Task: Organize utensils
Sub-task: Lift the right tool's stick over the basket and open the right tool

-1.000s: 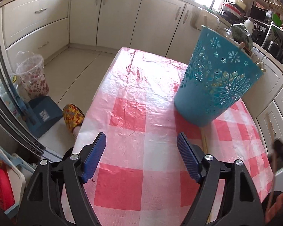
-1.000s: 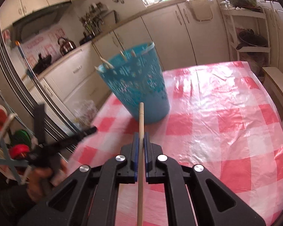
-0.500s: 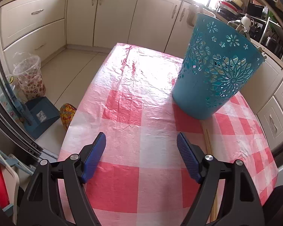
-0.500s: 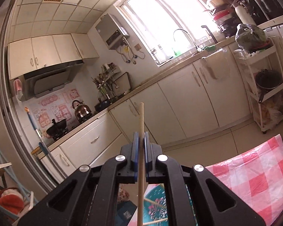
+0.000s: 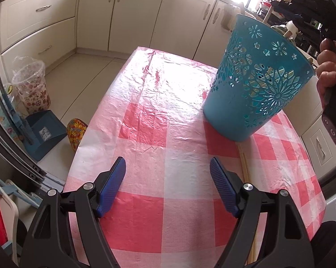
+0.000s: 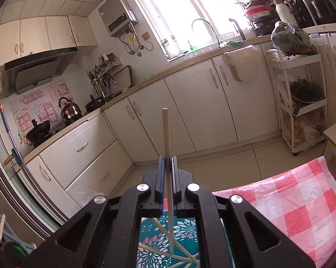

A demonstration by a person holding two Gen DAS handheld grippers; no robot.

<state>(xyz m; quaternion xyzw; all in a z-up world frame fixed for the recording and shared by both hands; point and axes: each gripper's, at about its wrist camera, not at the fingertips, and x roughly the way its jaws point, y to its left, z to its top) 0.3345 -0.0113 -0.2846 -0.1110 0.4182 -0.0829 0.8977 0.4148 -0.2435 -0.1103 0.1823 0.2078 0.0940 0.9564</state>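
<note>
A teal cut-out basket [image 5: 255, 82] stands on the pink checked tablecloth [image 5: 159, 116], right of centre in the left wrist view. My left gripper [image 5: 168, 185] hovers open and empty over the cloth, short of the basket. A pale chopstick [image 5: 246, 172] lies on the cloth by its right finger. My right gripper [image 6: 167, 163] is shut on another wooden chopstick [image 6: 166, 134], held upright above the basket's mouth [image 6: 168, 241]; its lower end hangs inside, where other chopsticks [image 6: 154, 250] lie. A hand [image 5: 328, 71] holding that gripper shows beside the basket.
Cream kitchen cabinets [image 5: 134, 15] run behind the table. On the floor to the left stand a lined bin [image 5: 32, 89], a blue dustpan [image 5: 45, 134] and a patterned slipper [image 5: 76, 131]. A white shelf trolley [image 6: 299, 102] stands at the right, past the table's end [image 6: 302, 196].
My right gripper rose with the chopstick and swung from facing the basket's side to a place above its mouth. The left gripper barely moved; the hand came into its view.
</note>
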